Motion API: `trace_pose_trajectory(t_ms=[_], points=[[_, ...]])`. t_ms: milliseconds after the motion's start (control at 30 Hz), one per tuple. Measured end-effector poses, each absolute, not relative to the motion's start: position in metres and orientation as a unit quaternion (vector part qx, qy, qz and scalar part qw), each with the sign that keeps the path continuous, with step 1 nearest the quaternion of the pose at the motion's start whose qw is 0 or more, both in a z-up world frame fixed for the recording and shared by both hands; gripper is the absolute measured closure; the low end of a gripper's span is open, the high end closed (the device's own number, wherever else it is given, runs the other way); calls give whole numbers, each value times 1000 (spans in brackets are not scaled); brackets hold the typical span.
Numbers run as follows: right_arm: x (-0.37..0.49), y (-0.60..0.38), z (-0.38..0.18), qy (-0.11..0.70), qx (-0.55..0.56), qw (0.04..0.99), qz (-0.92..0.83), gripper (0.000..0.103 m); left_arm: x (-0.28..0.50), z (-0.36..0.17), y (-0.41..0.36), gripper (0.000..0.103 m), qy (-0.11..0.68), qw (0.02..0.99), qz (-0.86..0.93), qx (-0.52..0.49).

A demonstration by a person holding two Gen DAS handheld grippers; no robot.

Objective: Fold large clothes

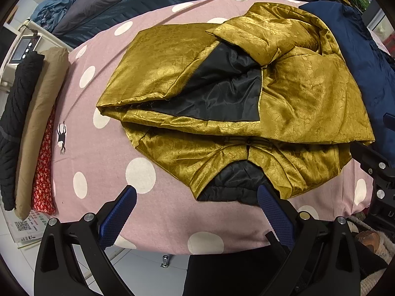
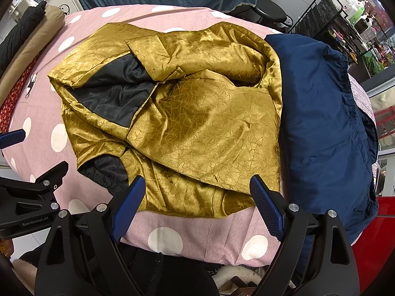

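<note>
One gold jacket [image 1: 308,93] (two grippers)

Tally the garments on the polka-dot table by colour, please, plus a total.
Gold: 1, the jacket mid-table.
Navy: 1, the garment beside it.
Black: 1, folded item at the table's edge.
Tan: 1, folded item.
Red floral: 1, folded item.
Total: 5

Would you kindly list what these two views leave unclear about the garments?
- Gold jacket: its sleeves, folded under its own panels, both views.
- Navy garment: type unclear; bunched, cut off by the frame edge in the left wrist view.
- Folded pile: lower layers covered, both views.
</note>
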State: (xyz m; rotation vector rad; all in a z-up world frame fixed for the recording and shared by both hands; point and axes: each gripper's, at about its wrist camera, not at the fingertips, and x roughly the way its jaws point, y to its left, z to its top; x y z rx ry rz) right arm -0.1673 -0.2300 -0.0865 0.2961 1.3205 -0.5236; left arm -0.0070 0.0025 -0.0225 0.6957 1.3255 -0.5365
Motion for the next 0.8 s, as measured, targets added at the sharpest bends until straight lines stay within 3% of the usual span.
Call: trace_pose_trajectory(t_ms=[367, 800], points=[[-167, -240, -86, 593, 126, 758, -240, 18, -6, -34, 5, 7, 616, 685, -294, 257], [-92, -255, -90, 583, 69, 805, -87, 18, -83, -103, -23, 7, 649, 595, -423, 213]])
